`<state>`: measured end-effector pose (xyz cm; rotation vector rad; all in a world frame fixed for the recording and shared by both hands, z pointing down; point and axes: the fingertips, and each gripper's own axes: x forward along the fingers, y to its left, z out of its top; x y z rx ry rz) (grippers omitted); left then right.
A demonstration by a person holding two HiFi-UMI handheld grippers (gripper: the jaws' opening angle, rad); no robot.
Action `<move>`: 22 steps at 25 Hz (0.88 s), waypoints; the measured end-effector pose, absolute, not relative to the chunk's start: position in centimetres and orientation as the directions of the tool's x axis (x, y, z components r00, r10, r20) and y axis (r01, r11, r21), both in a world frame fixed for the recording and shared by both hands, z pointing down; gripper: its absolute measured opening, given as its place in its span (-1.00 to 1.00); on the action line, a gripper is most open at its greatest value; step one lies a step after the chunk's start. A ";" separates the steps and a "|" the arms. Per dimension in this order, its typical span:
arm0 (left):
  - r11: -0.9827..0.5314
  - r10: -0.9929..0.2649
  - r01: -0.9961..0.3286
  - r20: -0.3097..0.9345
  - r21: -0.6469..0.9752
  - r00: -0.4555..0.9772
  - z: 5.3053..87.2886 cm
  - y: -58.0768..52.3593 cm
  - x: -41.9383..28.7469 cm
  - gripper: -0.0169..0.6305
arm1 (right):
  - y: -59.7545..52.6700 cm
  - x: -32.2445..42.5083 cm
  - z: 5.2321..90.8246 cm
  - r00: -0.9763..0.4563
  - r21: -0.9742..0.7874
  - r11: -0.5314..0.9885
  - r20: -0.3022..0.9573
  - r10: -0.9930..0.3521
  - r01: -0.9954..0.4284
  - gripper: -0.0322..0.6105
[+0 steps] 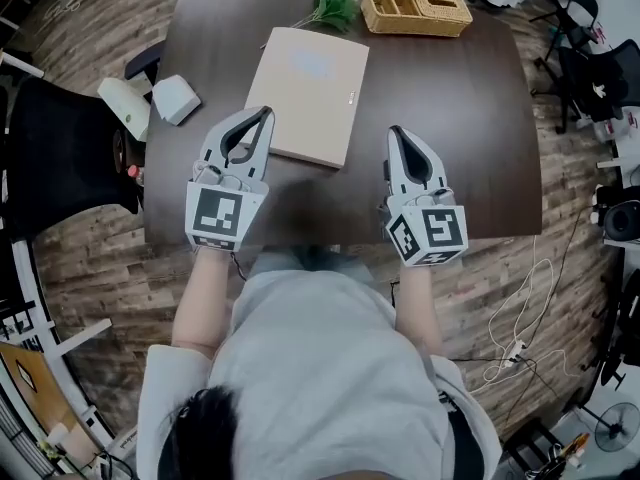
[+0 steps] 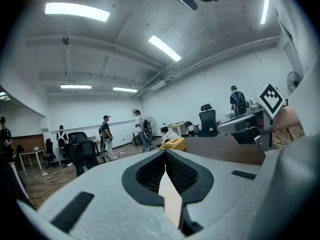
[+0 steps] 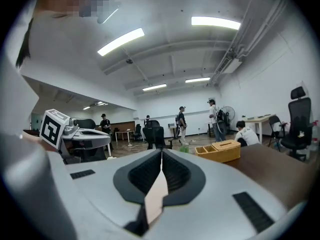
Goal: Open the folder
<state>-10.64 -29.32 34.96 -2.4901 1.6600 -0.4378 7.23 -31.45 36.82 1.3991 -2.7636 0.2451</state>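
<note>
Head view: high overhead, facing steeply down; covers the table (image 1: 480, 118), with left tongs (image 1: 262, 114) and right tongs (image 1: 395, 131) at its near edge.
Left gripper view: mounted on the left tongs, close behind the jaws, facing nearly level across the table into the room.
Right gripper view: same, on the right tongs.
Shared by all three: wicker basket (image 1: 415, 10) at the table's far edge.

Looks like matt tan card on the folder (image 1: 308, 93); reads as smooth, dark, dull-sheened wood on the table (image 1: 480, 148). Appears woven and rough on the basket (image 1: 415, 10). Seems matt grey plastic on the left gripper (image 1: 264, 116) and right gripper (image 1: 394, 134).
</note>
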 end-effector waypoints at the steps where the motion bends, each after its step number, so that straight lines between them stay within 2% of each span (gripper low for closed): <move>1: -0.413 -0.908 -0.871 0.192 -0.267 0.372 35.7 -29.6 -10.7 -0.92 | -31.7 7.0 37.7 -0.590 -0.141 0.574 0.119 -0.799 -0.806 -0.86; 6: -0.533 -0.842 -0.775 0.304 -0.340 0.446 39.9 -30.8 -10.5 -0.92 | -32.6 6.2 41.9 -0.561 -0.205 0.524 0.214 -0.800 -0.826 -0.86; 13: -0.708 -0.703 -0.609 0.443 -0.358 0.556 45.0 -31.4 -9.3 -0.91 | -33.5 4.6 46.7 -0.527 -0.233 0.474 0.331 -0.783 -0.849 -0.86; 22: -0.821 -0.571 -0.402 0.571 -0.405 0.591 49.7 -30.6 -9.0 -0.91 | -33.7 3.0 52.9 -0.497 -0.286 0.407 0.482 -0.722 -0.868 -0.86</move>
